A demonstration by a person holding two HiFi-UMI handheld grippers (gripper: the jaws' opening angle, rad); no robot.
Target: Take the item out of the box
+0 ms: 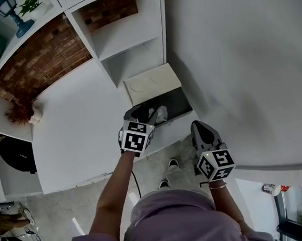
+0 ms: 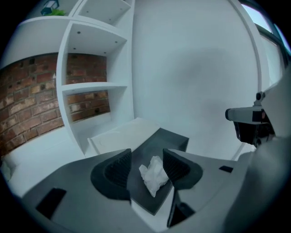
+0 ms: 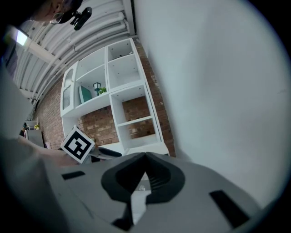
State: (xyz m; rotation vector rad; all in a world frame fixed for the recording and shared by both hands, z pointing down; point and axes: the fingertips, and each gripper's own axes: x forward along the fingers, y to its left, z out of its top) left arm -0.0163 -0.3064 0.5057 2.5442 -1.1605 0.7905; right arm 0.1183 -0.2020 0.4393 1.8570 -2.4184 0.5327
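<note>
Nearest, two forearms reach out from a lilac shirt (image 1: 174, 214), each hand carrying one grey plastic gripper topped by a black-and-white marker cube.

The right gripper (image 1: 199, 125) hangs just off the counter's edge, beside the box. Its ribbed jaws are clenched tip to tip (image 3: 144, 159) with nothing between them.

The left gripper (image 1: 140, 113) is over the box, released. Its two ribbed, curved jaws stand apart (image 2: 146, 160), and the item shows between them. The right-hand jaw is just beside the item; contact cannot be told.

One box (image 1: 179, 102) sits at the counter's near edge against the white wall. It is shallow, rectangular and dark inside (image 2: 172, 139). Its single flat cream lid (image 1: 152, 82) lies thrown back on the far side (image 2: 119, 135).

One item (image 1: 161, 113) lies on the box floor at the end nearer the left gripper. It is a small white crumpled lump, paper-like and creased (image 2: 153, 176). Its long axis runs roughly along the gripper's line of sight, with the narrow tip toward the camera.

The counter (image 1: 79, 133) is smooth and white.

Beyond the box stands one white shelf unit (image 1: 129, 41) with open square compartments (image 3: 132, 104). A red brick wall (image 1: 37, 61) runs behind it.

Farthest off, up top, are one blue lamp (image 1: 9, 11) and one green plant (image 1: 30, 4).
</note>
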